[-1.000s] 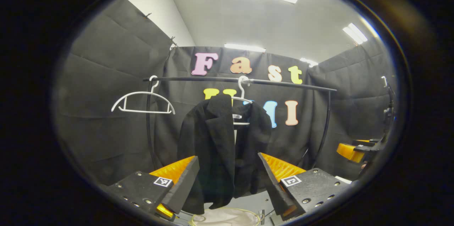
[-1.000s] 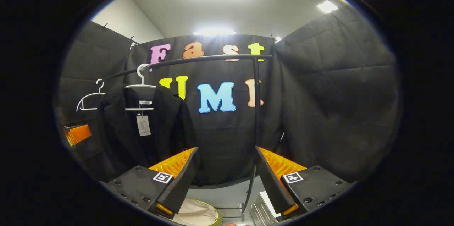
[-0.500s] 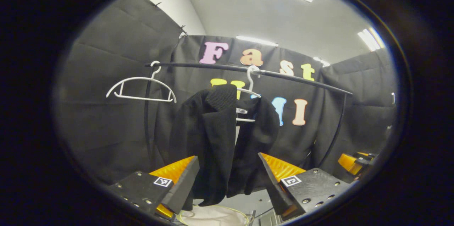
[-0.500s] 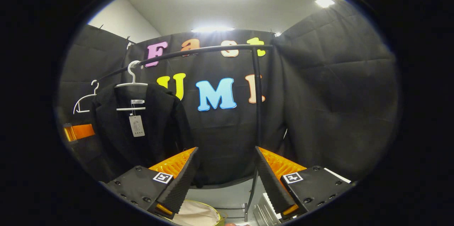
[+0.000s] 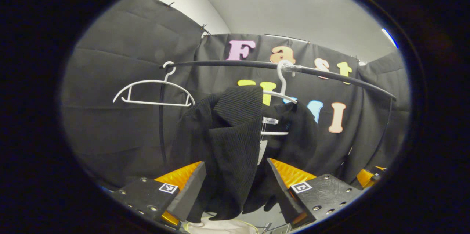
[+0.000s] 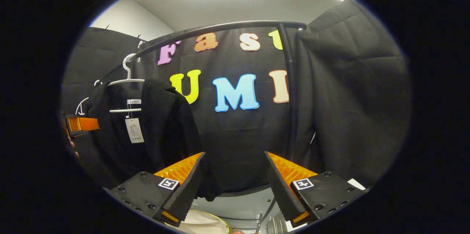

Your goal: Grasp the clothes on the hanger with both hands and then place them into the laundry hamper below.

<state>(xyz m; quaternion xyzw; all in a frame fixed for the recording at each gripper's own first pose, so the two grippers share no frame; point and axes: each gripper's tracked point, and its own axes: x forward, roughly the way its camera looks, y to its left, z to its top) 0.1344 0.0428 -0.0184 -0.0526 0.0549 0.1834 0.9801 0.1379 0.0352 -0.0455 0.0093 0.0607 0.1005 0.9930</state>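
Note:
A black jacket (image 5: 235,146) hangs on a white hanger (image 5: 281,92) from the black rail (image 5: 227,64). My left gripper (image 5: 235,186) is open just in front of it, and the jacket's front panel hangs in the gap between the fingers, not pinched. The pale-lined hamper (image 5: 220,227) peeks out below. In the right gripper view the jacket (image 6: 165,127) with its paper tag (image 6: 134,130) hangs to the left. My right gripper (image 6: 235,186) is open, to the right of the jacket's sleeve and apart from it. The hamper's rim (image 6: 200,222) lies under its left finger.
An empty white hanger (image 5: 154,92) hangs at the rail's left end. The rack's upright post (image 6: 290,90) stands straight ahead of the right gripper. The other gripper shows at the right edge (image 5: 367,177) of the left gripper view and at the left edge (image 6: 79,123) of the right one.
Both grippers have moved closer to the rack. The jacket looms larger between the left fingers. The rail and post are nearer in the right gripper view. Both stay open.

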